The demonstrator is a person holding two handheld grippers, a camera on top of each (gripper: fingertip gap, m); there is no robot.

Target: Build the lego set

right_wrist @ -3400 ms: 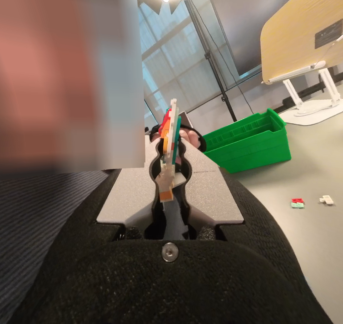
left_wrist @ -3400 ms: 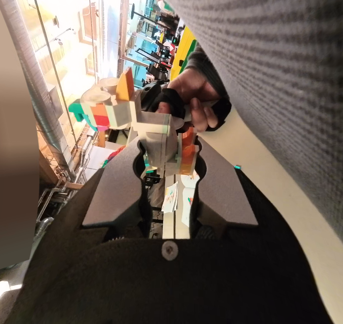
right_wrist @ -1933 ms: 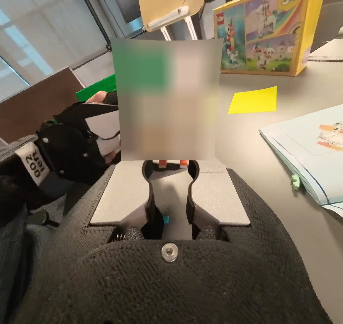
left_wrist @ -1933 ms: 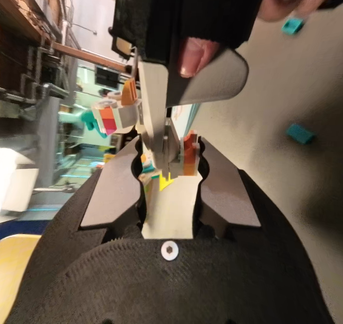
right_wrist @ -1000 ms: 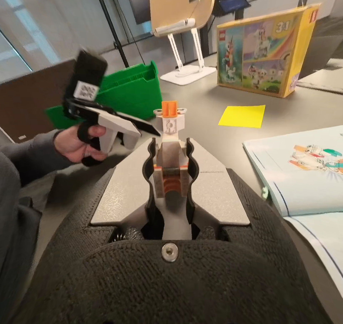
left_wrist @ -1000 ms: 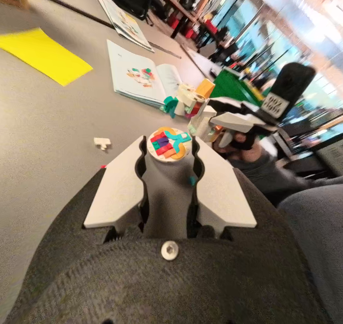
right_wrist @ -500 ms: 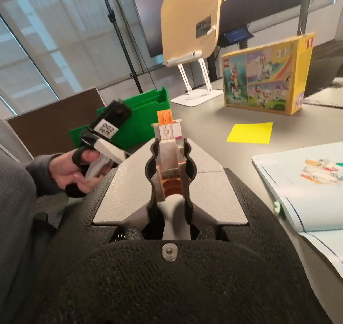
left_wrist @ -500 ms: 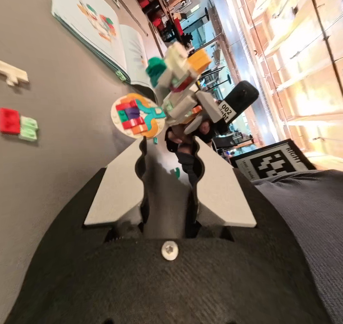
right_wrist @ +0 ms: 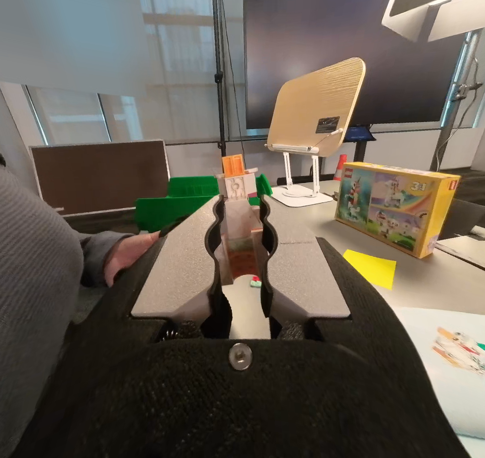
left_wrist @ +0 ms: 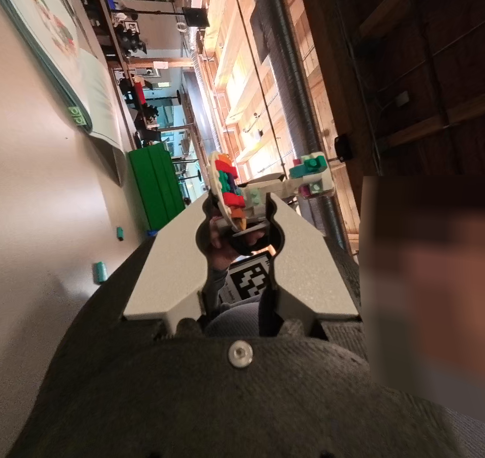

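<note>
between the grey fingers of the right hand-held gripper (right_wrist: 240, 209) sits the white lego figure (right_wrist: 237, 201), clenched by its body with its orange top brick (right_wrist: 232, 165) standing clear above the tips; held so, probably, to leave the far end free for a new part. just left of that gripper a person's hand (right_wrist: 126, 252) reaches in from a grey sleeve.

in the left wrist view the left hand-held gripper (left_wrist: 237, 198) is turned on its side, its jaws standing apart and released, with nothing pressed between them. right at its tips is the round white plate with coloured bricks (left_wrist: 223, 190), seen edge-on; it appears to meet the figure's near end there, though whether it is already pushed home cannot be told. my guess is that the left gripper is lining up to take or press this disc.

the left view alone shows the disc and the figure's teal-and-white head (left_wrist: 312, 172); the right view hides both behind the body. the right view alone shows the worktop (right_wrist: 309, 224) upright, with a small red and pale green piece (right_wrist: 255, 282) lying on it, a yellow sheet (right_wrist: 370, 269), the open instruction booklet (right_wrist: 446, 353), and farther off the green bin (right_wrist: 168, 203), the yellow set box (right_wrist: 393, 209) and a wooden book stand (right_wrist: 315, 109).
</note>
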